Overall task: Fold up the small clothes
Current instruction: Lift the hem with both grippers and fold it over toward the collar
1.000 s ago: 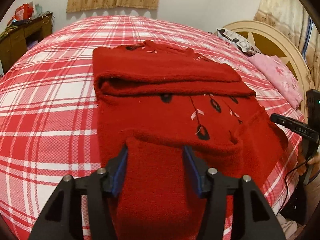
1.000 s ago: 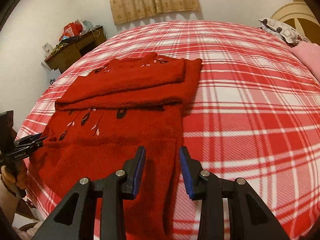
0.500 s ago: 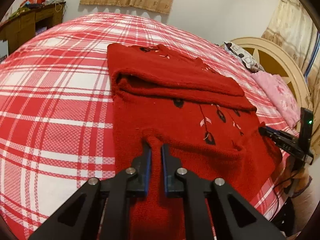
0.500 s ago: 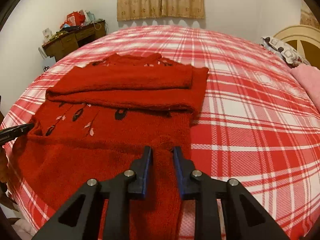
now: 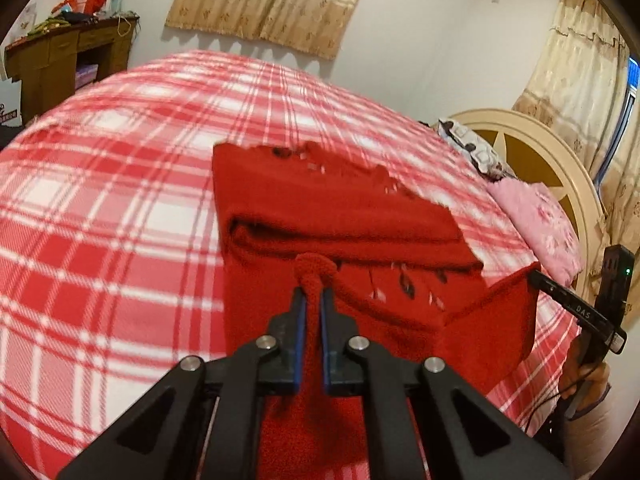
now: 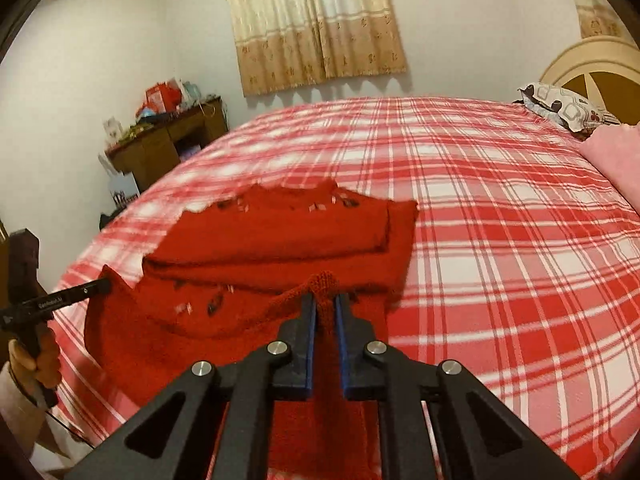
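Where tongs (image 5: 313,294) pinch, sweater (image 5: 340,220) bunches.

Red sweater (image 5: 340,216): fuzzy knit cloth, matt, nubbly pile, hem bunched between pads of left tool (image 5: 313,300) and right tool (image 6: 325,308); tool arms matt black plastic, smooth, with bright metal pins; pads (image 5: 299,320) blue, rubbery look; bedspread (image 5: 100,200) beneath tools: soft fleecy cloth, red-white plaid, matt; pillow (image 5: 536,216) far right of left tool: pink cloth; headboard (image 5: 532,140) cream, faintly glossy; cabinet (image 6: 168,148) beyond right tool, to left: brown wood; curtain (image 6: 316,28): thin patterned cloth.
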Motion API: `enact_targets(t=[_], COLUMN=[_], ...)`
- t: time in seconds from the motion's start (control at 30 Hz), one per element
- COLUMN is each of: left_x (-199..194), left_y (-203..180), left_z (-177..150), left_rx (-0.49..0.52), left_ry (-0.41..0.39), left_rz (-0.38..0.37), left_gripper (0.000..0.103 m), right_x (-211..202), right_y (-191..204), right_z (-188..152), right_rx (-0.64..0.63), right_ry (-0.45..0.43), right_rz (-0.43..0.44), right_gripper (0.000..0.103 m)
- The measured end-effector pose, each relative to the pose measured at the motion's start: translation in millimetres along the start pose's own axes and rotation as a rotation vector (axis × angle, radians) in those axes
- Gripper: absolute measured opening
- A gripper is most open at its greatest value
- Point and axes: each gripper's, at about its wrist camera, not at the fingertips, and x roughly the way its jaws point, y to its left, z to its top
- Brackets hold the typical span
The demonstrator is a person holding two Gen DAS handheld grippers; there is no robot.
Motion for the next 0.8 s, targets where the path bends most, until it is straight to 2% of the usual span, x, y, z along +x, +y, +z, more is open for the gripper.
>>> enact_targets(t=[0.2, 0.37, 0.67, 0.8], left_x=[3.1, 10.4, 56.3, 90.5], left_y=[6.0, 14.5, 21.1, 27.2], left_z=[34.3, 67.3, 134.4, 163.0], left_rx=[-0.024, -0.048, -0.069, -0.084], left_ry=[-0.041, -0.074, -0.094, -0.093], left_rz=[0.022, 0.089, 0.187, 0.235], left_gripper=[0.006, 0.006, 0.006, 0.006], right_x=[2.8, 19.6, 98.3, 138.7], right_y=[2.4, 0.0, -9.3, -16.4], right_z=[37.0, 71.9, 143.7, 158.9], right_rx=[-0.039, -0.06, -0.08, -0.06], right_ry=[-0.055, -0.062, -0.063, -0.062], right_rz=[-0.025, -0.05, -0.14, -0.201], right_gripper=[0.008, 0.008, 0.008, 0.008])
